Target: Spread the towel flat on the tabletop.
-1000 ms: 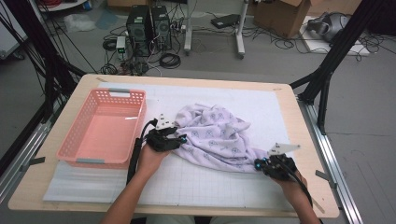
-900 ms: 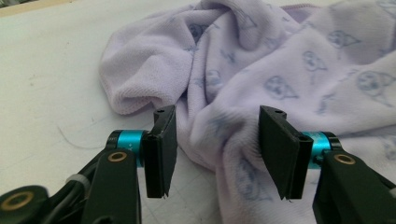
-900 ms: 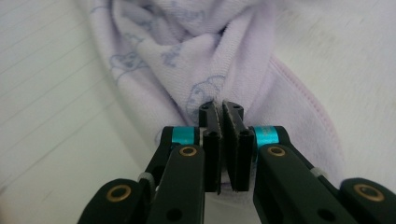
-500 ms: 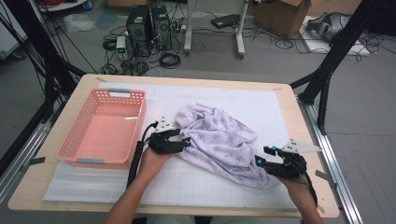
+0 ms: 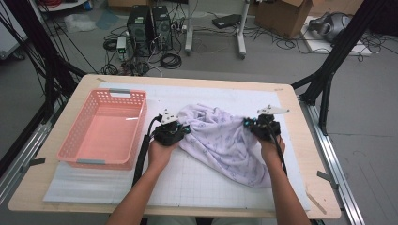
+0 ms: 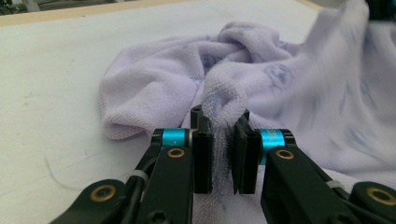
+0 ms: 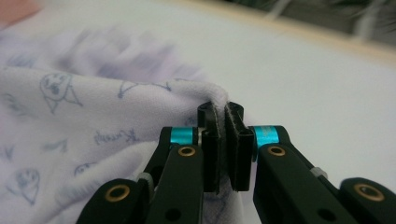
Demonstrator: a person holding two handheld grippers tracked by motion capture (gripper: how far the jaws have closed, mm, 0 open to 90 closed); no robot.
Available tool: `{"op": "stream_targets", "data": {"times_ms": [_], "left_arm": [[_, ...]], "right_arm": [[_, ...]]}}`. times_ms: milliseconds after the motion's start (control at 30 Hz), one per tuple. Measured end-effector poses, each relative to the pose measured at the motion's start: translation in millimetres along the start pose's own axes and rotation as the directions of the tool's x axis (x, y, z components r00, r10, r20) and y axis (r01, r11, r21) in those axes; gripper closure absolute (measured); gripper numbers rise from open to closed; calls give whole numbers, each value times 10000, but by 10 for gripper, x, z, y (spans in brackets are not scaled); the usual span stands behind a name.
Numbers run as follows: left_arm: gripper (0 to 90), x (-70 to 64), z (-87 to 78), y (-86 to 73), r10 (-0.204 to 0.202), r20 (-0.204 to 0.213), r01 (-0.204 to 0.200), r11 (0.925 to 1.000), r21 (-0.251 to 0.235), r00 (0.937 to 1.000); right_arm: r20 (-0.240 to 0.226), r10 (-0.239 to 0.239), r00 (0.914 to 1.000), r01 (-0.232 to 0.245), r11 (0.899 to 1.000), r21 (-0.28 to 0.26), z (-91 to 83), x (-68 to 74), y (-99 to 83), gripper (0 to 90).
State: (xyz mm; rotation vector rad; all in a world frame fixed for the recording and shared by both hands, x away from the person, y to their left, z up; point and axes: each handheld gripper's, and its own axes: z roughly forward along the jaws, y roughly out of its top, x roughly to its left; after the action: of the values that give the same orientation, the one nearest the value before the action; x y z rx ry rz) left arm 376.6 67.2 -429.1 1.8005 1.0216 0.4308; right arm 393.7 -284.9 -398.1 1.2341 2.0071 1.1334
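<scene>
My left gripper (image 5: 184, 130) pinches the towel (image 5: 225, 140) at frame centre. My right gripper (image 5: 248, 123) clamps its edge, centre right, over the bench (image 5: 300, 154).

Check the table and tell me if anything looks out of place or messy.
Nothing is damaged or spilled. The lavender towel lies rumpled and bunched on the white mat, pinched at one edge by the left gripper and at another by the right gripper. The pink basket sits square and holds nothing.
</scene>
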Motion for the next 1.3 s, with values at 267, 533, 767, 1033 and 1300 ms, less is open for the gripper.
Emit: {"op": "stream_targets", "data": {"times_ms": [267, 533, 767, 1033, 1300], "left_arm": [[613, -70, -25, -15, 440, -94, -441, 9990, -118, 9990], [494, -68, -219, -73, 815, -22, -815, 9961, -342, 9967], [492, 12, -176, -140, 445, 793, -446, 9990, 6, 9959], [498, -87, -29, -251, 555, 1229, -713, 9892, 1279, 9909], [837, -103, -157, -233, 1056, 1469, -1240, 9847, 1222, 9835]], "right_arm": [[1096, 194, 9938, -143, 9988, -474, 31, -39, 182, 673], [1137, 504, 9922, -358, 9913, -1269, -431, -56, 83, 549], [101, -40, 9999, 47, 9971, -753, -736, 29, -240, 506], [-1492, -725, 9862, 756, 9970, 151, -681, 247, -636, 465], [-2212, -1453, 9643, 1816, 9713, 1535, -455, 441, -787, 735]]}}
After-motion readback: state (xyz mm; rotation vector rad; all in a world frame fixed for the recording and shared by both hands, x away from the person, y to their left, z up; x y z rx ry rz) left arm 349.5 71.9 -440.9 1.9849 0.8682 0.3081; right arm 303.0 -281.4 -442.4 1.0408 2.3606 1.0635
